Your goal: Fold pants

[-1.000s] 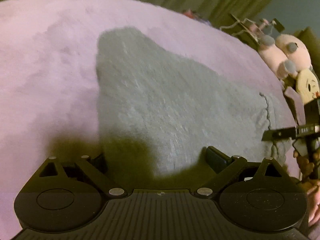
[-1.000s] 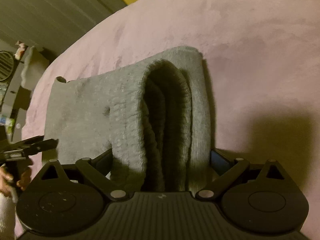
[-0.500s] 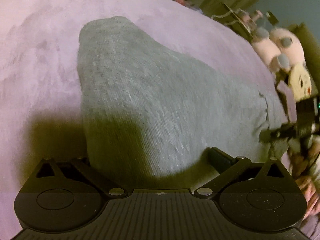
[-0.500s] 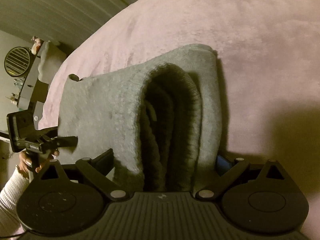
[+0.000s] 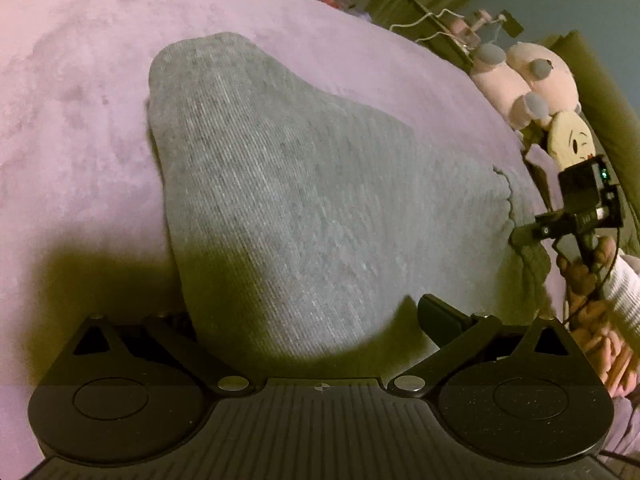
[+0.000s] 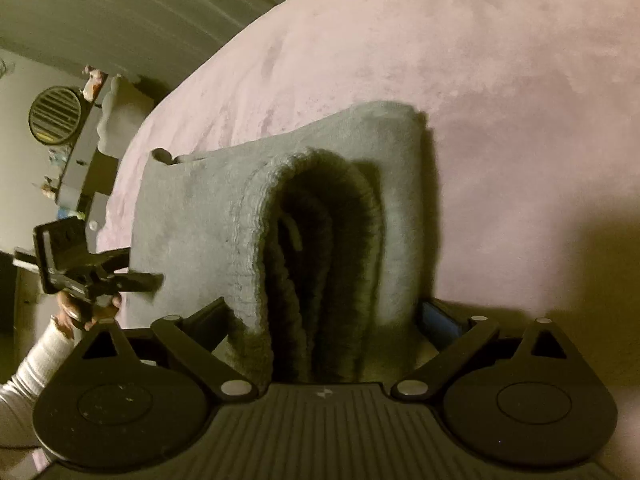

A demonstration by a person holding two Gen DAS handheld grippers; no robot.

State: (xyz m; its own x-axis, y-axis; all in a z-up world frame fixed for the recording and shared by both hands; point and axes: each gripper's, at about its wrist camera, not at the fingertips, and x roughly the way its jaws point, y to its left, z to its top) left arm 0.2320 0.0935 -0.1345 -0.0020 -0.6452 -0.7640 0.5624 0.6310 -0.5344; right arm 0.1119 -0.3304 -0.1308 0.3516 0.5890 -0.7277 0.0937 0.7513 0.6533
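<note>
While both grippers clamp folded pants [image 5: 304,200] on bed [image 5: 80,80], left gripper [image 5: 308,320] at 6 o'clock edge, right gripper [image 6: 324,320] pinching thick waistband roll: uneven lift likely spills layers, undoing fold.

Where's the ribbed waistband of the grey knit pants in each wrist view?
Left wrist: ribbed waistband at the right edge, beside the right gripper.
Right wrist: waistband at centre, doubled over, running down between that gripper's spread fingers.
Shared landmark: the pink plush blanket under the grey knit pants in both views.
</note>
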